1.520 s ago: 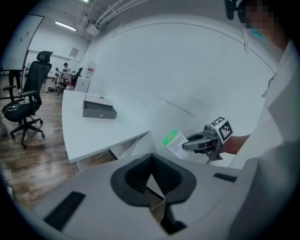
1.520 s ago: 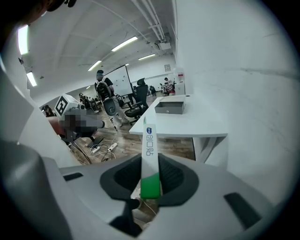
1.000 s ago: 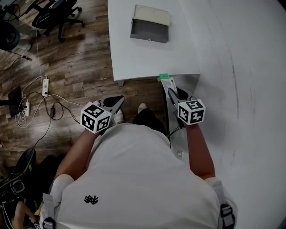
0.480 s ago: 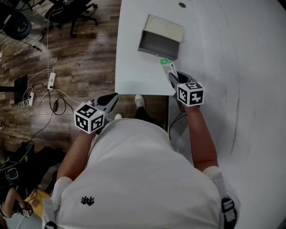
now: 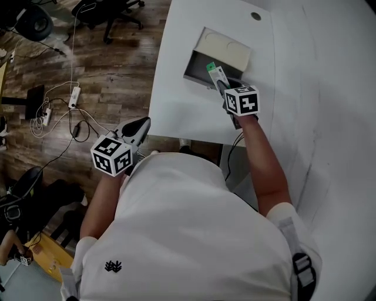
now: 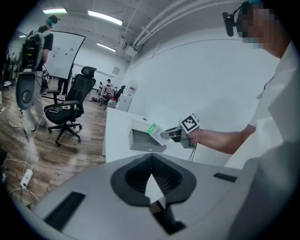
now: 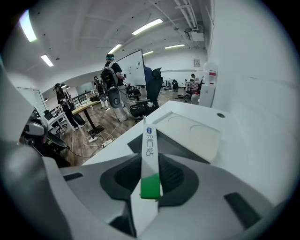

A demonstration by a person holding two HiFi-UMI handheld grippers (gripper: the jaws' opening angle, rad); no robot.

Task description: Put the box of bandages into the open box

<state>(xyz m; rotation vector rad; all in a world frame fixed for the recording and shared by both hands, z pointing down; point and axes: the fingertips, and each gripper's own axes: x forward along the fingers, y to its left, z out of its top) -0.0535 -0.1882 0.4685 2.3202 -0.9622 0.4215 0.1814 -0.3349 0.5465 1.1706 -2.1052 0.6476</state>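
Note:
The open box (image 5: 202,67) lies on the white table (image 5: 176,100), its grey inside facing me and its beige lid (image 5: 228,47) folded back. My right gripper (image 5: 223,88) is shut on the box of bandages (image 5: 217,75), a thin white pack with a green end, held over the open box's near right rim. In the right gripper view the box of bandages (image 7: 149,159) stands edge-on between the jaws, with the lid (image 7: 192,131) just beyond. My left gripper (image 5: 140,126) hangs shut and empty off the table's near edge, over the floor. Its view shows the open box (image 6: 143,139) and right gripper (image 6: 174,135).
Wood floor lies left of the table, with a power strip and cables (image 5: 73,97) and office chairs (image 5: 111,9). A round cable hole (image 5: 255,16) sits at the table's far end. A pale wall (image 5: 335,88) runs along the right. People and a whiteboard (image 7: 133,65) stand far off.
My right gripper has carried the box of bandages forward from the table's near edge to the open box. The left gripper has stayed low beside my body.

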